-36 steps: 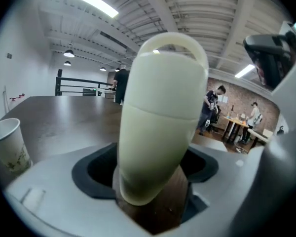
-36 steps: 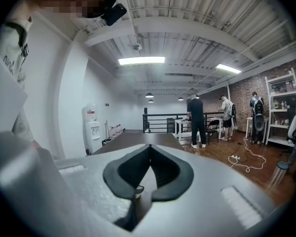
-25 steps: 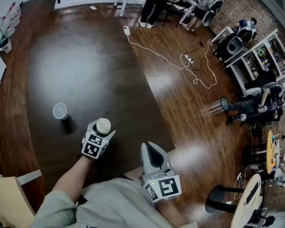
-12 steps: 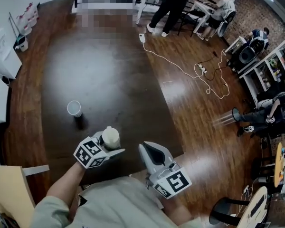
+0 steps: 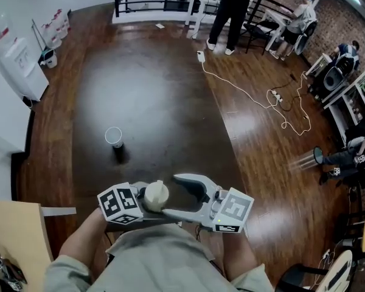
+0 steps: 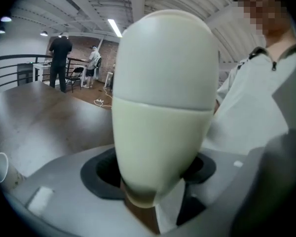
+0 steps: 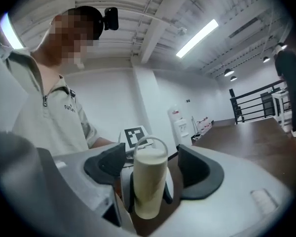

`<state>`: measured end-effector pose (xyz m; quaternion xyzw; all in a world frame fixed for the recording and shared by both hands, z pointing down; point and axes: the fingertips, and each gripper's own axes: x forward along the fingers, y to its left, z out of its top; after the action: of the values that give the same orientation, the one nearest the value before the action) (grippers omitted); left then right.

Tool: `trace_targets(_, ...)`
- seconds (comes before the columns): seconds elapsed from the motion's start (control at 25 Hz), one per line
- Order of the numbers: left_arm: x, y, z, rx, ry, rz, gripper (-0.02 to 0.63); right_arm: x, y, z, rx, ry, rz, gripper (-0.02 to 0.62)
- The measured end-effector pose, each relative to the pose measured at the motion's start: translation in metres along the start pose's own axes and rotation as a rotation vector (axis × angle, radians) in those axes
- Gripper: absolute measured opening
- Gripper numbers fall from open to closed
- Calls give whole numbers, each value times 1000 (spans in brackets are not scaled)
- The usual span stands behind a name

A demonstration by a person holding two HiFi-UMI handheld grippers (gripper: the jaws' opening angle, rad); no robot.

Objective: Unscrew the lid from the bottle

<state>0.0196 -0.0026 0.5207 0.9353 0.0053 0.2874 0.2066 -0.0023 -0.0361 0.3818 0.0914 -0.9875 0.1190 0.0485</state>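
Left gripper (image 5: 140, 203) pinches the cream bottle (image 5: 156, 194) by its lower part, at the near edge of the dark table (image 5: 158, 84), close to the person's chest. Lid (image 6: 163, 58) on. Right gripper (image 5: 172, 194) faces it: jaws just opened, spread either side of the bottle, pads clear of it. Paper cup (image 5: 114, 136) and a small dark object (image 5: 118, 152) stand well apart on the table. Cable (image 5: 255, 93) trails across the floor beyond.

No word or number can be read. Black-and-white square code markers (image 5: 118, 204) sit on the white cube of the left gripper (image 5: 153, 196) and on the white cube (image 5: 234, 210) of the right gripper (image 5: 170, 194). Small dark chest print (image 7: 70, 107) on the pale shirt, left of the right gripper's jaws, is too small to read.
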Motion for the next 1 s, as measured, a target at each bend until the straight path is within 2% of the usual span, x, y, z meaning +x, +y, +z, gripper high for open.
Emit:
trace_targets(0.24, 6, -24, 0, 36, 41, -76, 328, 25, 22, -10, -18, 64, 179, 359)
trace_targets(0.4, 11, -32, 3, 57, 59, -106, 328, 27, 27, -16, -29, 100, 216, 356)
trace_targets(0.48, 11, -32, 4, 52, 52, -105, 329, 25, 27, -17, -26, 102, 211, 293)
trace_targets(0.64, 9, -25, 7, 31, -3, -70, 328, 20, 19, -16, -4, 85, 158, 292)
trace_targets(0.76, 4, -15, 14, 21, -82, -1, 327, 15, 8, -14, 28, 62, 93, 291)
trace_targets(1.0, -2, -2, 21, 62, -142, 110, 321, 10, -4, -11, 64, 35, 23, 291)
